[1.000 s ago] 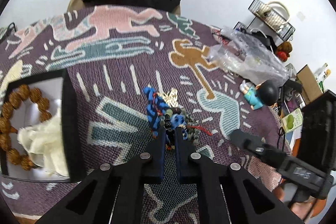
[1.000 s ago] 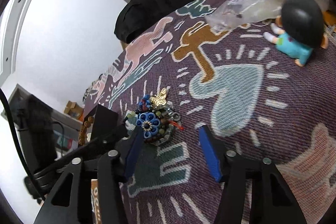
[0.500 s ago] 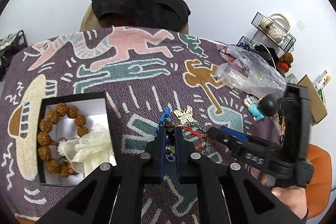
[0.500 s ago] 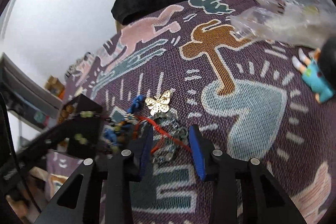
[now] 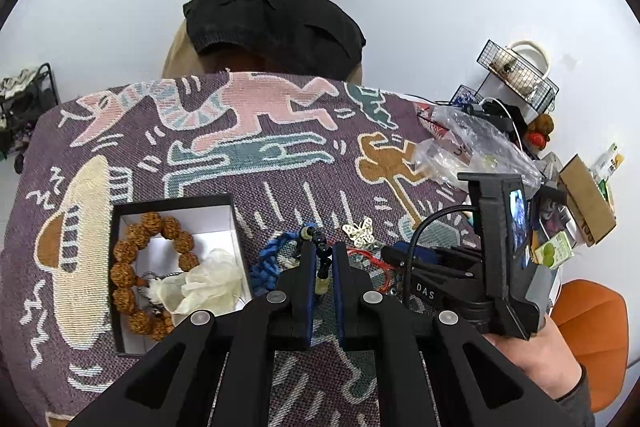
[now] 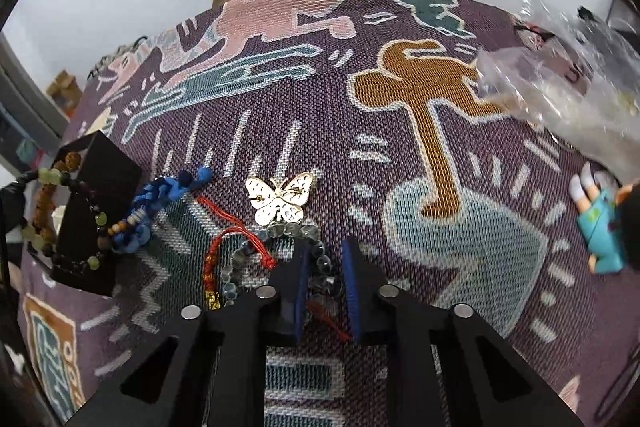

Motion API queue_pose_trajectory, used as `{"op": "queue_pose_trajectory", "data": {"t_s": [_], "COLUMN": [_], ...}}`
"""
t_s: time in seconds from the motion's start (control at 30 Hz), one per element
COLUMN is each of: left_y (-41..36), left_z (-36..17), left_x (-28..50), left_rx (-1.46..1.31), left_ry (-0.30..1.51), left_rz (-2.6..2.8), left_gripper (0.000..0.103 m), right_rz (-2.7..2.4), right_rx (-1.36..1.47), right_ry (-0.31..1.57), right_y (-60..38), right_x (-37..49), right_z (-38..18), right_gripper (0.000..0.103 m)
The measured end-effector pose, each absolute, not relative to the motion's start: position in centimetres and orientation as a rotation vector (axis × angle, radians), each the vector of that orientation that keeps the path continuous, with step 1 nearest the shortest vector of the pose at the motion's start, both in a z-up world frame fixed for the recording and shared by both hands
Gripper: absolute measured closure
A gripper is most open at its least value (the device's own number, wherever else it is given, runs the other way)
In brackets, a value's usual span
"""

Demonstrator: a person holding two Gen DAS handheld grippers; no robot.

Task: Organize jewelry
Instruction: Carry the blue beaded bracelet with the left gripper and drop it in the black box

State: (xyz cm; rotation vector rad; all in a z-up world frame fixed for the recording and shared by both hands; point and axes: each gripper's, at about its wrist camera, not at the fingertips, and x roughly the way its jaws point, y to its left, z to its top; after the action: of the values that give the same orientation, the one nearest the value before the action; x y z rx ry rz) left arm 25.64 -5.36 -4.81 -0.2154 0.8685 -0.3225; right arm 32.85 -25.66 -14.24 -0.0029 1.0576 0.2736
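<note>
My left gripper (image 5: 322,250) is shut on a dark bead bracelet with pale green beads (image 5: 320,247) and holds it above the cloth; the bracelet also hangs at the left in the right wrist view (image 6: 80,203). A blue braided bracelet (image 6: 160,199), a gold butterfly brooch (image 6: 281,199), a red cord bracelet (image 6: 224,259) and a clear bead bracelet (image 6: 280,251) lie on the patterned cloth. My right gripper (image 6: 325,259) is low over the clear beads, its jaws narrowly apart around them. A black box (image 5: 120,211) at the left holds a brown bead bracelet (image 5: 132,267).
A clear plastic bag (image 6: 560,95) and a small cartoon figurine (image 6: 604,227) lie at the right. White tissue (image 5: 200,283) sits in the box. A chair with a black garment (image 5: 272,23) stands beyond the table's far edge.
My left gripper has lifted the dark bead bracelet up and back from the pile. My right gripper has moved in over the clear beads and its jaws have narrowed.
</note>
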Motion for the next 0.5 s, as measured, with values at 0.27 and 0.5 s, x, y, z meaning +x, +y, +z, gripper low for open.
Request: {"op": "queue_pose_trajectory", "data": {"t_s": [0.27, 0.5], "left_y": [-4.3, -3.7], "left_z": [-4.0, -2.6], "left_x": [25.4, 24.8], "left_rx": [-0.226, -0.227], "left_ry": [0.85, 0.821], "left_rz": [-0.314, -0.313], "left_gripper": [0.095, 0.095], "right_rz": [0.323, 0.351], "right_rx": [0.003, -0.001], "right_ry": [1.006, 0.922], "right_y": [-26.1, -25.8], "right_x": [32.1, 30.5], "right_z": [-11.8, -7.9], "right_gripper": [0.092, 0.093]}}
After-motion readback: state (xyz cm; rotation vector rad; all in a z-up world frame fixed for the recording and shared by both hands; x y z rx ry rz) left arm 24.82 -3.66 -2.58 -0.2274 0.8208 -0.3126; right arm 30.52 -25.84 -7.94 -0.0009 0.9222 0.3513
